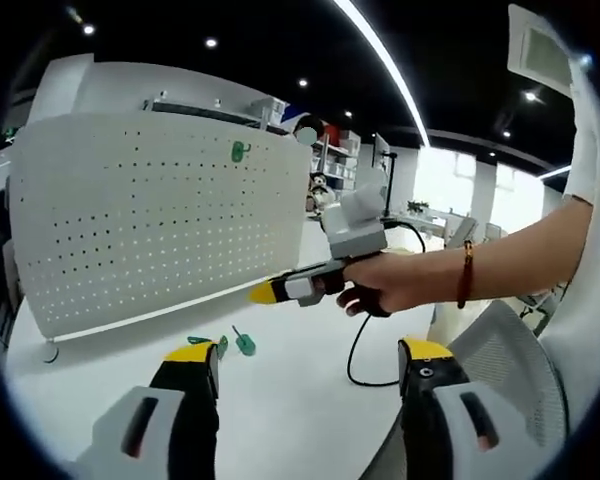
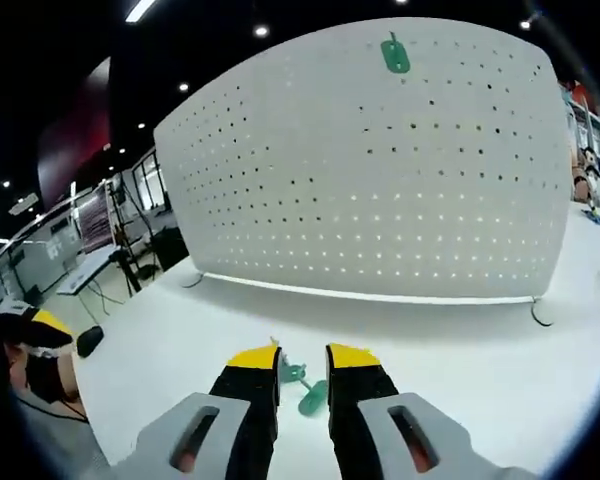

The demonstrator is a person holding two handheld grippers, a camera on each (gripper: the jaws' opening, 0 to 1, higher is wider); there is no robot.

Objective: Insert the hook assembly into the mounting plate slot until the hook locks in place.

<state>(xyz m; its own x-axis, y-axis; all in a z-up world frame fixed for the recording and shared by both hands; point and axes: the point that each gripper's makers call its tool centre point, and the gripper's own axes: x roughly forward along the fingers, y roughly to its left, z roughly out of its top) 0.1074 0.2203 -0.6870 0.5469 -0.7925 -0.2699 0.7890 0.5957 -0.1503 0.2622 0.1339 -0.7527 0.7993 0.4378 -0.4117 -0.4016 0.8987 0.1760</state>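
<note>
The mounting plate [image 1: 150, 220] [image 2: 380, 170] is a white perforated panel standing upright on the white table, carried on small feet at its lower corners. 1 green hook [image 1: 240, 152] [image 2: 394, 54] is already seated in the plate near its top edge. 2 further green hooks [image 1: 230, 343] [image 2: 302, 385] lie loose on the table in front of the plate, close to each other and well apart from its base.

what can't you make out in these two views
- Left gripper view: green hooks on the table, too small to show shape.
- Right gripper view: hooks partly hidden by the right claw; grip unclear.
- Hook on the pegboard: too small to tell if locked.
</note>
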